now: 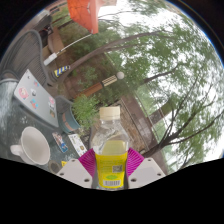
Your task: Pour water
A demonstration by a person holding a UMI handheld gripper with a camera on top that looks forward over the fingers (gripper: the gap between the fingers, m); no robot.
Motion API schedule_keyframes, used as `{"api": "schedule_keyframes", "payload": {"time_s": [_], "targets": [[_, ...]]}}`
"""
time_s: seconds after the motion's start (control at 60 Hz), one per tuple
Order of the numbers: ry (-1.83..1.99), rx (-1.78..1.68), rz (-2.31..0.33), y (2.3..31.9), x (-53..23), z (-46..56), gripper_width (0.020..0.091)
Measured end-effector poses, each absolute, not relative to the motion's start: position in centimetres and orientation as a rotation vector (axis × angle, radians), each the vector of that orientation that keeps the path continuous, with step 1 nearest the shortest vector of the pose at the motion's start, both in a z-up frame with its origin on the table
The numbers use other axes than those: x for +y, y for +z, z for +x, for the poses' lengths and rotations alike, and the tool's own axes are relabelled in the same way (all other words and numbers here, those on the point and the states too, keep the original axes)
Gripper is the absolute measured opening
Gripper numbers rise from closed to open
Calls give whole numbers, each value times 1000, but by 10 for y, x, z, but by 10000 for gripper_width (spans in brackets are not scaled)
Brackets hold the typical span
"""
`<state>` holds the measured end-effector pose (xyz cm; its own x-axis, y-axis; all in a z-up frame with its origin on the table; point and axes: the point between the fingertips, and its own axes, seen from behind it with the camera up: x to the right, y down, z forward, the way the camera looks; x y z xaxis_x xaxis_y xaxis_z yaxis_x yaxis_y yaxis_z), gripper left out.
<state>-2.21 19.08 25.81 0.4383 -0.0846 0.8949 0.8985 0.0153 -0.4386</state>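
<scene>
Plainly, here is how it stands.

Jaws: the gripper (112,168) has its jaws pinching a bottle, a magenta pad (92,160) pressed to each flank.
Bottle: the clear plastic bottle (111,148) stands upright between them, with a white cap on its neck, a yellow-green label around its body and a barcode patch low on the front.
Cup: a white cup (33,146), smooth and round with an open mouth, sits off to the left of the jaws on the worktop (30,105), near but apart from the bottle.
Worktop: pale, with a flat printed sheet lying beyond the cup.
Surroundings: outdoors, leafy trees and thin branches behind the bottle.
Step in hand: I'd judge the bottle is lifted and carried, pouring not yet begun.
Next move: likely bringing it over the cup and tilting; whether the cap is loosened I cannot tell.
</scene>
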Motion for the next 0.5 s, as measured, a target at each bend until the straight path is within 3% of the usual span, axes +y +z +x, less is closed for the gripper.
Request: {"api": "schedule_keyframes", "payload": {"time_s": [0.05,0.133,0.283,0.383,0.5], "targets": [[-571,-517,-1491,233,185,-8,355],[-69,-171,-1631,164,183,-4,357],[81,-23,-1728,95,187,26,355],[106,-36,-1753,74,188,24,355],[94,-54,-1743,77,189,23,358]]}}
